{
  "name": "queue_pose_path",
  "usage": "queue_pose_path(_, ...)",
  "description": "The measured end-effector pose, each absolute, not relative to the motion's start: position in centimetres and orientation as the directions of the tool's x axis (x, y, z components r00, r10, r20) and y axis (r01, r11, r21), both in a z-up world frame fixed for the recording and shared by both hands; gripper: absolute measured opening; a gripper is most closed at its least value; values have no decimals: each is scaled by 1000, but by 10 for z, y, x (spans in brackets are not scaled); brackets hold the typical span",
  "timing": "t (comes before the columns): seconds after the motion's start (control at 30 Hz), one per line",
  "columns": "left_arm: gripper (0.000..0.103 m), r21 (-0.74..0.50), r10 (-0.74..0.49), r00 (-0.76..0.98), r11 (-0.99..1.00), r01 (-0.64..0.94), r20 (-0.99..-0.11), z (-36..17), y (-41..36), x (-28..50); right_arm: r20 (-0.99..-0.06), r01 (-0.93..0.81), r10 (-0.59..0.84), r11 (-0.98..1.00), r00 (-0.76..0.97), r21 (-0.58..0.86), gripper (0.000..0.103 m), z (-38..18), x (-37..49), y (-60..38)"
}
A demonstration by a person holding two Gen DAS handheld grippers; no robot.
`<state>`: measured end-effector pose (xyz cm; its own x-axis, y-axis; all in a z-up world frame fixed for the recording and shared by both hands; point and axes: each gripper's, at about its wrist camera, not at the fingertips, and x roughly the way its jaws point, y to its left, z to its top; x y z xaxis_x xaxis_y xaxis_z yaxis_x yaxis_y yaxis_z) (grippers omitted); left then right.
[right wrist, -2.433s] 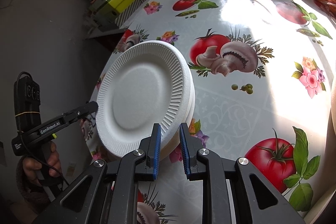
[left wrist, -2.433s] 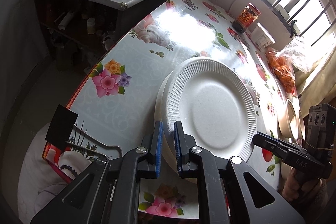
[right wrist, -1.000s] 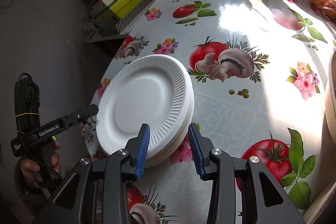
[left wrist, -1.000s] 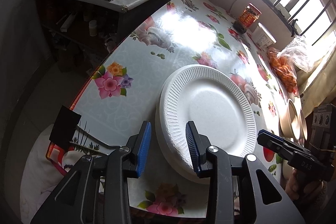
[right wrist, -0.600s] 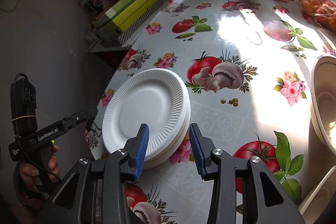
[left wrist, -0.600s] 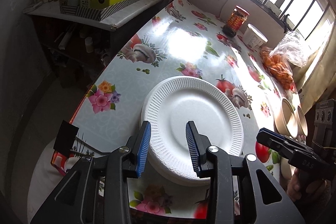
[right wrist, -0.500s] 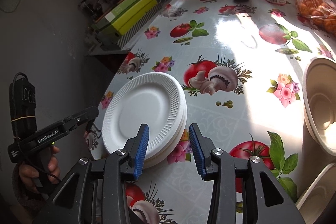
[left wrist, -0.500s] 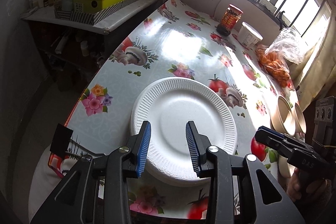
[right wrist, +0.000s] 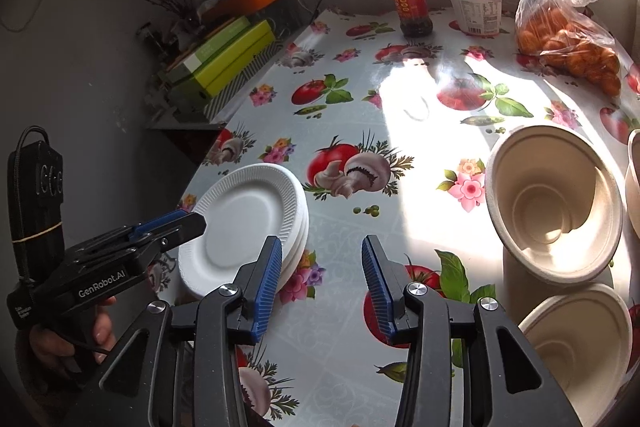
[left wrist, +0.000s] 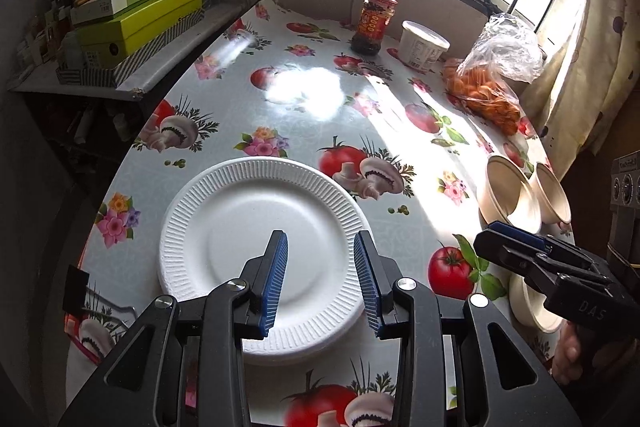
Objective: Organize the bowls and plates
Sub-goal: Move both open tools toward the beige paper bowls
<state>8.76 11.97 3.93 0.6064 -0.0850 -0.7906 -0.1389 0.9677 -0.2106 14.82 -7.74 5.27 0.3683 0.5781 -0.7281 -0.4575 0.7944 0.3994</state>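
Both hand-held grippers have drawn back and up from the stack of white ribbed foam plates, which earlier sat clamped at its near rim and now lies free on the flowered oilcloth surface. In the left wrist view the stack fills the lower middle of the frame, and the left hand-held gripper hovers above it with its jaws apart and nothing between them. The right hand-held gripper also stands with its jaws apart; they have just been opening further, and only the surface shows in the gap, with the stack at lower left of that view.

At the right of the right wrist view sit the beige moulded-fibre bowls: one tipped bowl with its mouth facing the camera, a second bowl below it, and a sliver of a third at the right edge.

These bowls are probably very light and fairly stiff, with thin walls that would dent under a hard squeeze. The rolled rim looks like the best place to take hold, one finger inside and one outside. The foam plates should be lighter still and easy to crack at the ribbed edge, so a gentle pinch on the rim suits them.
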Motion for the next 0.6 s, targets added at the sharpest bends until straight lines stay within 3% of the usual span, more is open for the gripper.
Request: queue_pose_path(0.6, 36, -148, -128, 604, 989, 16, -787, 43, 38, 122, -752, -340, 414, 902, 513, 265, 44, 60, 154, -141)
